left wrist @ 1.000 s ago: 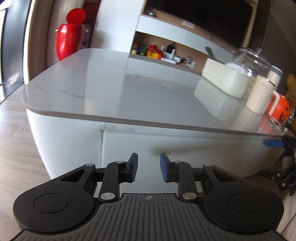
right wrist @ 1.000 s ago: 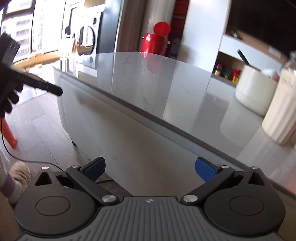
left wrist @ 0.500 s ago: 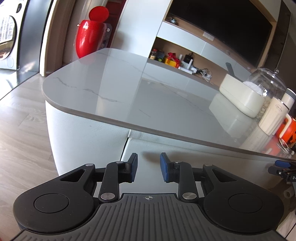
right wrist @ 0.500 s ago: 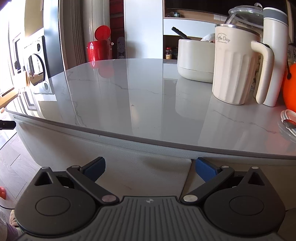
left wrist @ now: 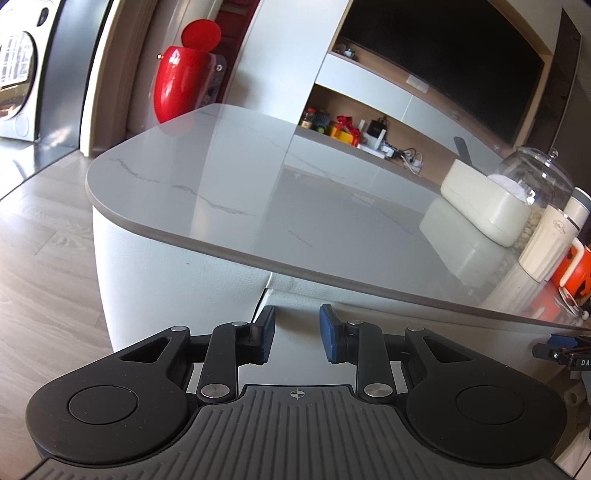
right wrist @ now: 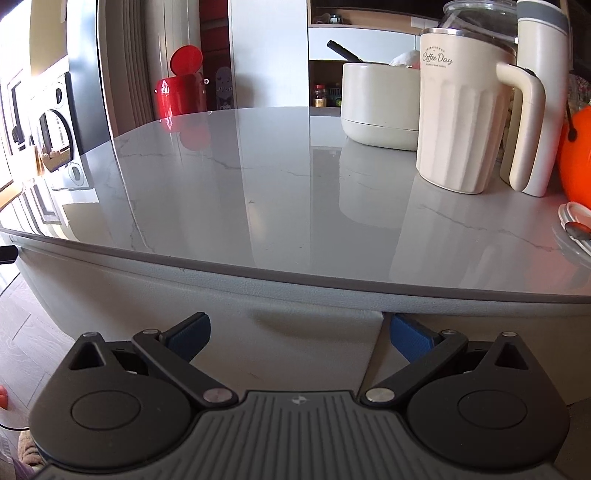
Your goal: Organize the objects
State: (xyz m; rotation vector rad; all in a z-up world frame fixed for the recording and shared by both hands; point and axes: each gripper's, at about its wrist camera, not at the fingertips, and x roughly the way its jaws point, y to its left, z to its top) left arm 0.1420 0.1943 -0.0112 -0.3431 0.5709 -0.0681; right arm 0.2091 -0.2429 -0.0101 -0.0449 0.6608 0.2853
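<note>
We hold both grippers below surface [right wrist: 295,192] edge: left gripper [left wrist: 297,334] fingers narrowly parted, empty; right gripper [right wrist: 299,334] fingers spread wide, empty; cream mug [right wrist: 461,110] ahead.

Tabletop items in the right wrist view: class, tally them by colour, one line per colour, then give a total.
Cream: 3, the ribbed mug, the round tub and the tall flask.
Orange: 1, the orange object at the right edge.
Clear: 1, the glass jar behind the mug.
White: 1, the small dish.
Total: 6.
</note>
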